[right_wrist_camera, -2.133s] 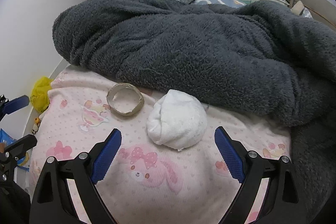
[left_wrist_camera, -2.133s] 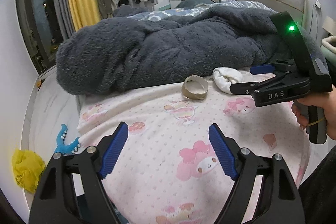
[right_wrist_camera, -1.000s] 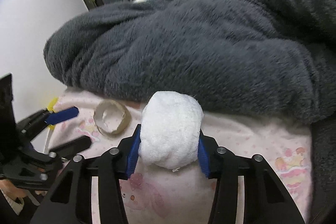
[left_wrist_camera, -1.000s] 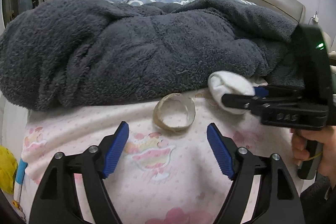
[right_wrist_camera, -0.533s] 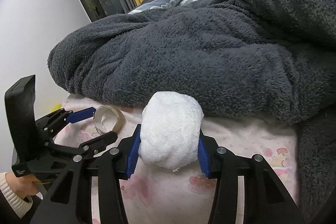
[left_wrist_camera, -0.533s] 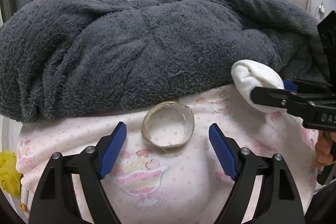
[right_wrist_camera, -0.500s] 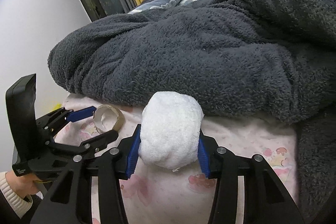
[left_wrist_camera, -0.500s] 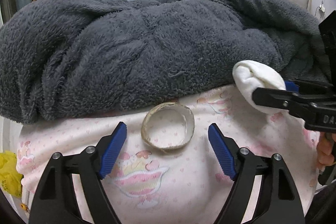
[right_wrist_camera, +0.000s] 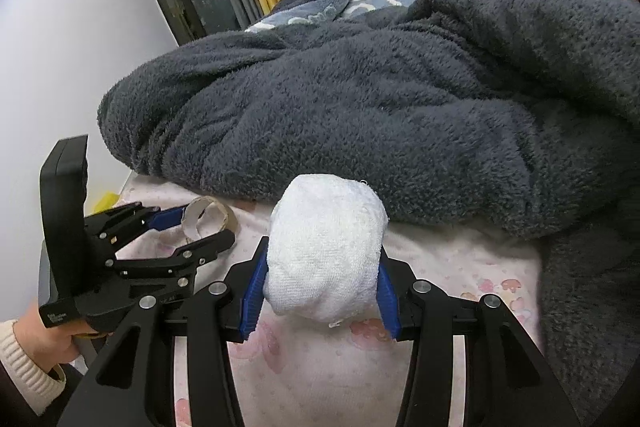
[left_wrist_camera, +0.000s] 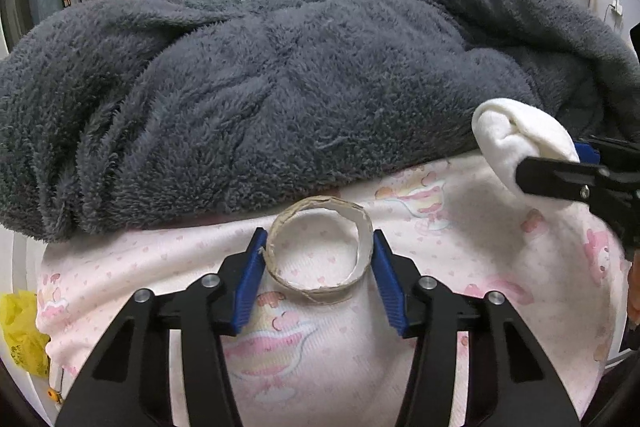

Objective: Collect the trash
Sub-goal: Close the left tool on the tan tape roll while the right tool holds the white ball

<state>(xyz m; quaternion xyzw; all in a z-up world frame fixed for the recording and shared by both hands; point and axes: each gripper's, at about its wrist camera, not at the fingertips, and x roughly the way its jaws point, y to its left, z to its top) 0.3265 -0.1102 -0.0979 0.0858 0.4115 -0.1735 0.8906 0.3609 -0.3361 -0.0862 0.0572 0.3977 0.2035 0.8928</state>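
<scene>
Pink cartoon-print bedsheet (left_wrist_camera: 500, 311) fills the near ground, where the left gripper (left_wrist_camera: 318, 269) has just been closing, its blue pads now touching both sides of the cardboard tape ring (left_wrist_camera: 320, 247) lying flat on the sheet. Right gripper (right_wrist_camera: 320, 291) is clamped on a white cloth wad (right_wrist_camera: 324, 251), held off the sheet. Behind lies a dark grey fleece blanket (left_wrist_camera: 280, 87); no bin in view, only a yellow bag (left_wrist_camera: 20, 331) beside the bed.

Bed sheet (left_wrist_camera: 500, 239), grey blanket (left_wrist_camera: 280, 87), cardboard ring (left_wrist_camera: 320, 247)
</scene>
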